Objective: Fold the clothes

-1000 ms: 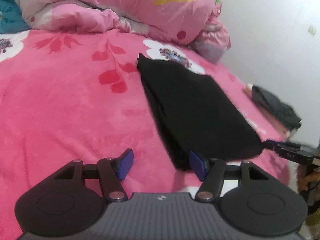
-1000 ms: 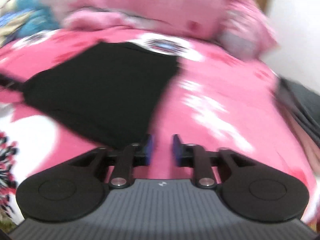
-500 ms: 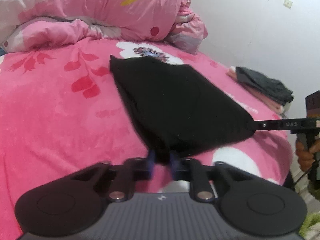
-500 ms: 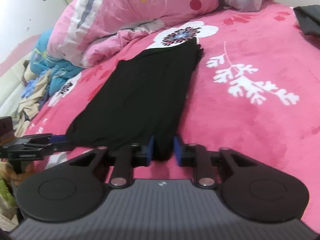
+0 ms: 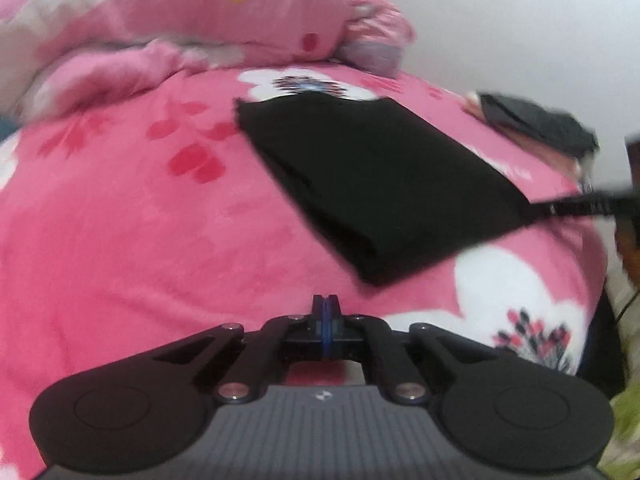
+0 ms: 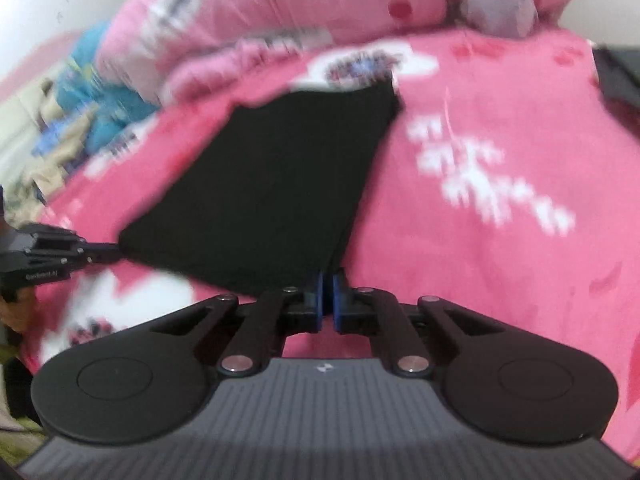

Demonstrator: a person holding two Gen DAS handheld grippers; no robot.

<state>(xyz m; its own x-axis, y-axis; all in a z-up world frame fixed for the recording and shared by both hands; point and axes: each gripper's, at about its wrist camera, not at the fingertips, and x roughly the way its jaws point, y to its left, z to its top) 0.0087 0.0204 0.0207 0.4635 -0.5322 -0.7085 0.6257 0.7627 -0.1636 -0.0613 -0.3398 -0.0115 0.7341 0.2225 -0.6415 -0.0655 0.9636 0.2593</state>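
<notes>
Squinting through blur, we see the right tool (image 6: 327,300) pinching the black garment (image 6: 280,184), the left tool (image 5: 326,312) closed empty just short of it.

Even, soft indoor light with no hard shadows; both fisheye views are motion-blurred and bulge at the edges.

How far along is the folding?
Done: black garment lies folded into a long strip on the pink bedspread. In hand: right tool pinches its near corner; left tool is shut at the other, grip unclear. Left: fold the strip shorter, probably.
</notes>
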